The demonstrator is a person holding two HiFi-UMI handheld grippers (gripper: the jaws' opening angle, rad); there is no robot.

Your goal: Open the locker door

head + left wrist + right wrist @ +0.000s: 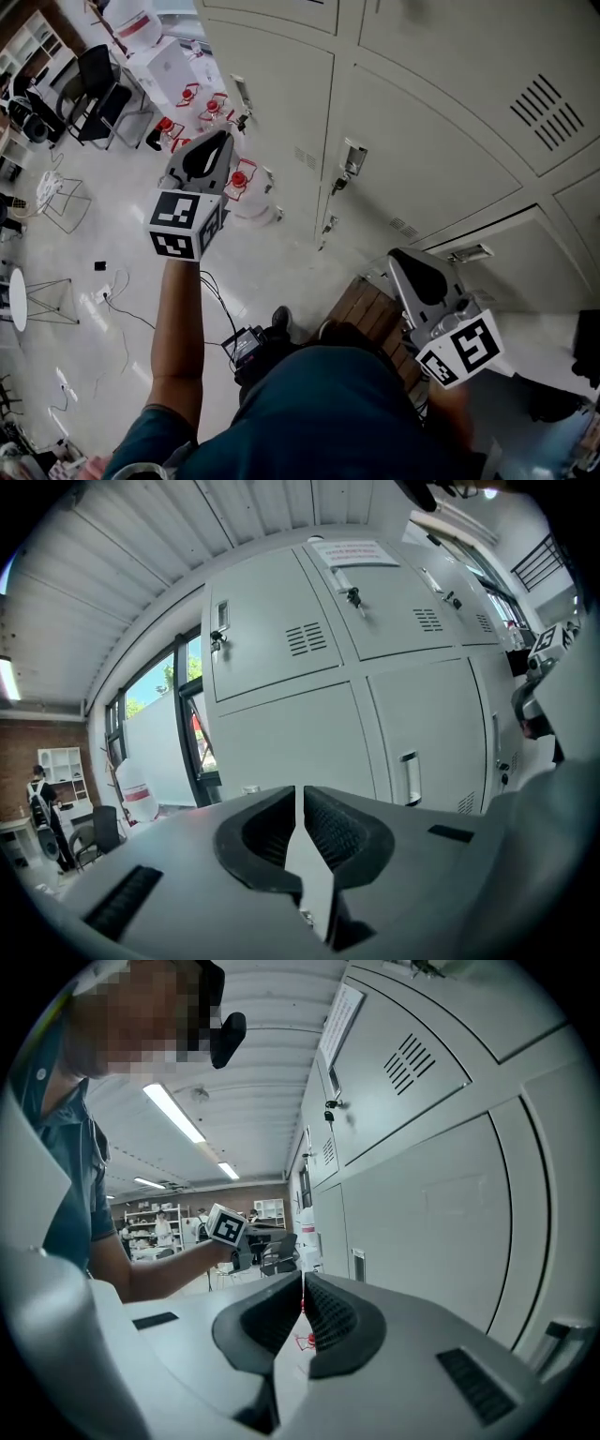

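Note:
A bank of grey lockers (422, 122) fills the wall ahead, and every door I see is closed. One door carries a latch handle (353, 157) with a key hanging below it. My left gripper (223, 136) is held out at arm's length to the left of that handle, shut and empty, well short of the doors. In the left gripper view its jaws (300, 794) meet with nothing between them, facing a lower door's handle (410, 777). My right gripper (396, 255) hangs low near another handle (469, 252), also shut and empty (303, 1279).
A wooden stool (370, 314) stands by my feet. Red-capped water jugs (239, 178) and white boxes (173, 66) sit on the floor at the lockers' left end. Black chairs (98, 89), a wire stool (56, 202) and loose cables (117, 291) lie further left.

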